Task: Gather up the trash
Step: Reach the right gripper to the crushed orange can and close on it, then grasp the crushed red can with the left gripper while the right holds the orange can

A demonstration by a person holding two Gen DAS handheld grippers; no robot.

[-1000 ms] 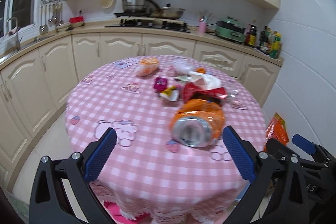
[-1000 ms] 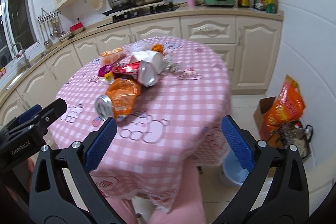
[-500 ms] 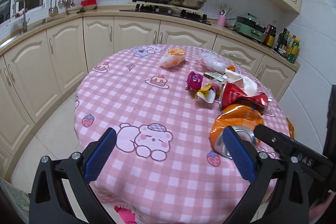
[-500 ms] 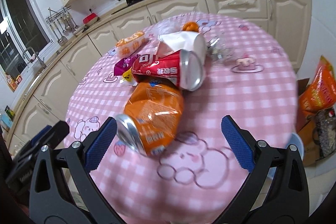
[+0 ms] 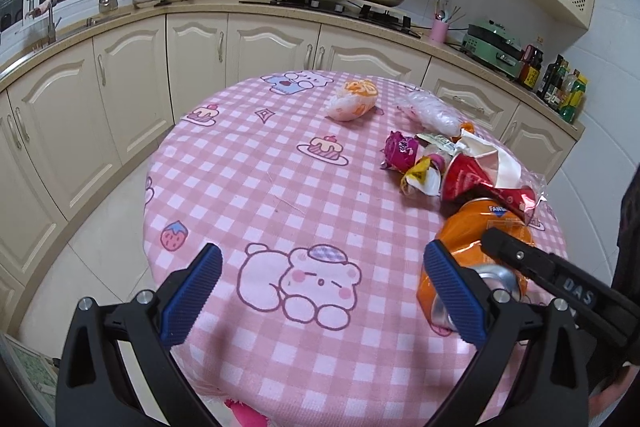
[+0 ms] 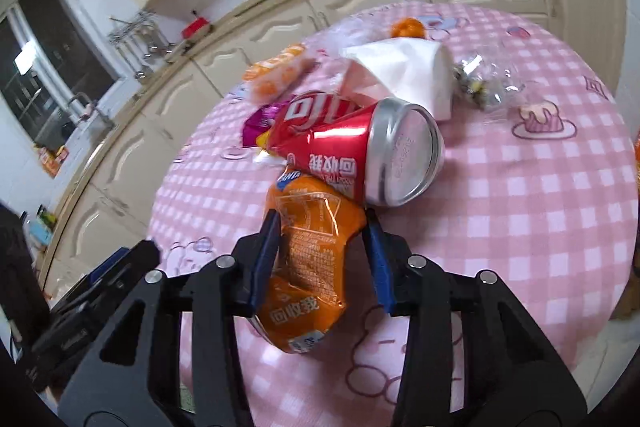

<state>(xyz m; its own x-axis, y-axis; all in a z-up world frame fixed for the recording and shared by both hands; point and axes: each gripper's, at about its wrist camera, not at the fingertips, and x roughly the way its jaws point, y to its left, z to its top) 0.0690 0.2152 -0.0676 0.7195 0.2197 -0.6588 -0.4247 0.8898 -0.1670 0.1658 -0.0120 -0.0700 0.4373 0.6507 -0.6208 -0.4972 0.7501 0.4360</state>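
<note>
L gripper (image 5: 320, 291): jaws wide apart, nothing between, hovering over bear print on pink check tablecloth (image 5: 248, 187). It's swung left vs 1 s ago, when orange can sat between its fingers; can now off to its right side.

Centre of table: wrappers, red can (image 6: 360, 147), tissue (image 6: 400, 79) heaped tog., untouched.

R gripper (image 6: 320, 251): half a sec ago wide open above crushed orange can (image 6: 308, 267); now fingers closed in on can's dented waist, both pads touching. Can lies on cloth nr table edge, top end against red can. Looks like grasp made; lift next, I reckon. Crumpled metal may slip.
</note>
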